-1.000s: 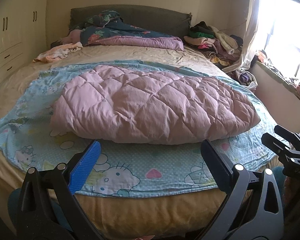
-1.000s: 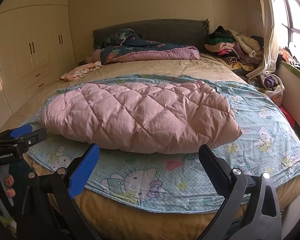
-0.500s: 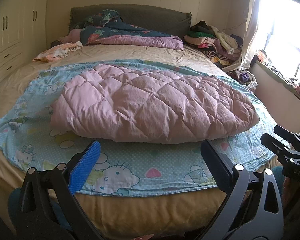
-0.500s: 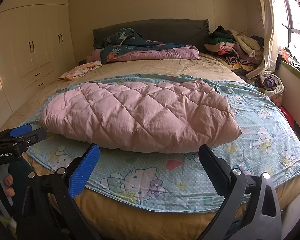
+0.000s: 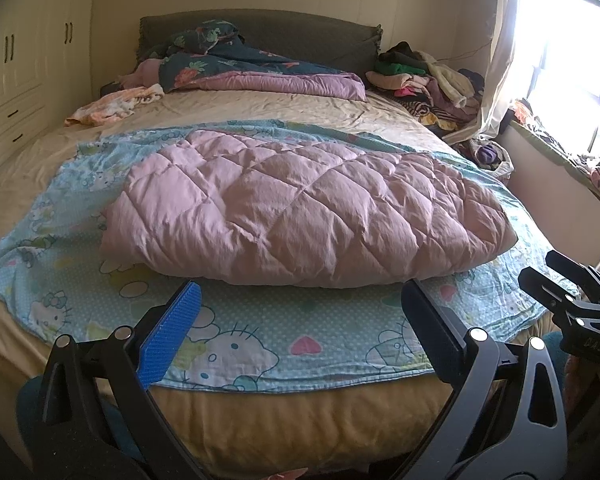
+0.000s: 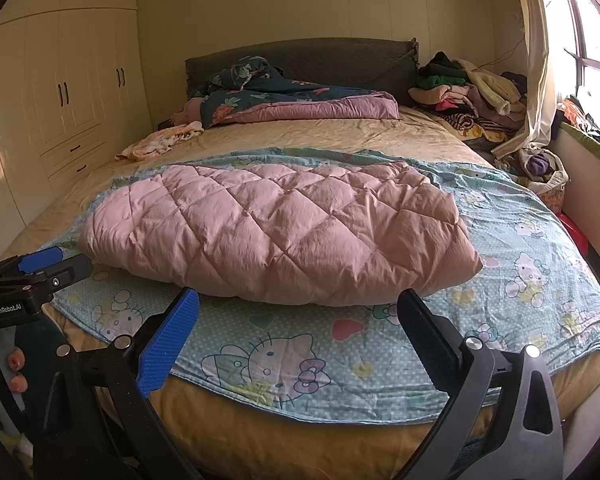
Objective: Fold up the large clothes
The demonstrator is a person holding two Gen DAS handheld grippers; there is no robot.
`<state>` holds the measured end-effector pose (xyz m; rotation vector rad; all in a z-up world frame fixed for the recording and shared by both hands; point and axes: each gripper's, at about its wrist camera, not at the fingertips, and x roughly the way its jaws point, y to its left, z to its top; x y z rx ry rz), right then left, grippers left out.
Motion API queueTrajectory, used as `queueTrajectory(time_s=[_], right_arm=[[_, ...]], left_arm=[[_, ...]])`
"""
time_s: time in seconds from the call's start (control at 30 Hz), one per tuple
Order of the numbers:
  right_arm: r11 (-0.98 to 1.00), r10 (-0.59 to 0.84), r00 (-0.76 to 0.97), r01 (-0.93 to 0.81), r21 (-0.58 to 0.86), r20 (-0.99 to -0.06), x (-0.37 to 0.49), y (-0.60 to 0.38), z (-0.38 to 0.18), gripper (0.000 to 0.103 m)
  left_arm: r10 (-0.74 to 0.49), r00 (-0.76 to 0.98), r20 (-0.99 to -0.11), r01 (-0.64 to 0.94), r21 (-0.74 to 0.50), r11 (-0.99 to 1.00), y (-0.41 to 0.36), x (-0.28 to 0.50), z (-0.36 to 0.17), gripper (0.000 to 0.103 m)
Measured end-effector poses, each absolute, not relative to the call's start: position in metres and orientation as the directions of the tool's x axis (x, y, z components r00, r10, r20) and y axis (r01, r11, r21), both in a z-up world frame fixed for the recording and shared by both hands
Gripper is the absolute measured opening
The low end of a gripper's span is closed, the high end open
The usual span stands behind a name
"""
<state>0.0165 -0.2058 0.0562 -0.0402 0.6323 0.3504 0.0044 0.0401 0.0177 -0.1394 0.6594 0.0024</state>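
almost nothing has changed across the last second: the left gripper and the right gripper hang in the same spot off the foot of the bed, side by side, and the bedding in front of them lies as it did, apart from a faint drift in the left wrist view that looks like hand sway rather than a reach. both sets of tongs are spread wide, the blue pad and the black finger well apart, with nothing between them. the pink quilted piece, a padded garment or a small quilt, i can't say which from these fisheye views, rests in a puffy folded bundle on the blue cartoon-print sheet, near the foot end and across the bed's width. its near edge sits just beyond both grippers' fingertips, not touching them. farther back, well apart from the bundle, lie a dark floral duvet by the headboard, a small peach cloth on the left side, and a heap of loose clothes by the window. the stillness reads to me as a pause between steps: the bundle seems already doubled over, and no corner or hem is in hand. the next move likely calls for both grippers to go forward and down to the near edge or to the two ends, then close on fabric thick enough that a shallow pinch could slip.
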Motion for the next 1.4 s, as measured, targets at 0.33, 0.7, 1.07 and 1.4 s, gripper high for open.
queueTrajectory(time_s=[0.33, 0.7, 1.07, 1.4], right_arm=[[0.941, 0.308, 0.751, -0.332, 0.069, -0.584, 0.0158, -0.2061, 0.0563, 0.099], [0.94, 0.31, 0.75, -0.334, 0.07, -0.585, 0.0159, -0.2061, 0.0563, 0.099], [0.941, 0.308, 0.751, -0.332, 0.069, -0.585, 0.0156, -0.2059, 0.0566, 0.099], [0.94, 0.308, 0.751, -0.333, 0.067, -0.585, 0.0155, -0.2058, 0.0566, 0.099]], left_arm=[[-0.042, 0.791, -0.61, -0.047, -0.129, 0.991, 0.039, 0.0043, 0.0182, 0.094], [-0.048, 0.79, -0.611, -0.043, -0.133, 0.99, 0.039, 0.0037, 0.0186, 0.094], [-0.044, 0.792, -0.609, -0.041, -0.125, 0.991, 0.0383, 0.0029, 0.0197, 0.094], [-0.05, 0.792, -0.609, -0.035, -0.127, 0.991, 0.0381, 0.0022, 0.0202, 0.094]])
